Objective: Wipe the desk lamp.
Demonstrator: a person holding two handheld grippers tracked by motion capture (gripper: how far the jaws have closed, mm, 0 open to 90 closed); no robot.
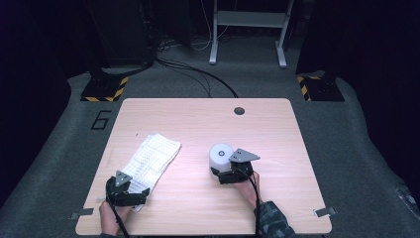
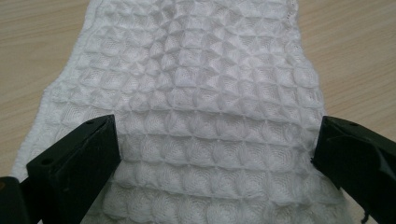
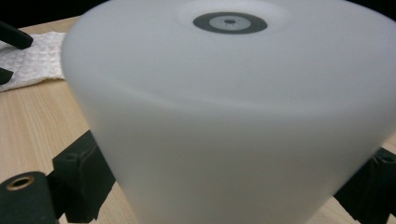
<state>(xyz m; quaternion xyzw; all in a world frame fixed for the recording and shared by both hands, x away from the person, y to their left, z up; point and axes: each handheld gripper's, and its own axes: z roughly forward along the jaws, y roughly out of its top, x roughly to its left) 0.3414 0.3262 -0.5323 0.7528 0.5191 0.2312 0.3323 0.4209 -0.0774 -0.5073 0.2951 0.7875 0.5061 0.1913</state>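
Observation:
A white waffle-weave cloth (image 1: 153, 156) lies flat on the left half of the wooden table (image 1: 198, 119), running from the front left toward the middle. My left gripper (image 1: 138, 194) rests at its near end. In the left gripper view the cloth (image 2: 196, 93) spreads out ahead, and the left gripper (image 2: 217, 140) is open, one jaw over each side edge. A white cylinder (image 1: 221, 154) with a dark ring on its top stands upright right of centre. My right gripper (image 1: 224, 171) is open around its base; the cylinder (image 3: 233, 107) sits between the spread jaws of the right gripper (image 3: 224, 177).
A round cable hole (image 1: 239, 110) sits near the table's far edge. Grey tape tabs mark the front corners (image 1: 324, 211) (image 1: 81, 214). Beyond the table the grey floor carries cables, a white frame (image 1: 247, 29) and two hazard-striped stand bases (image 1: 104, 89).

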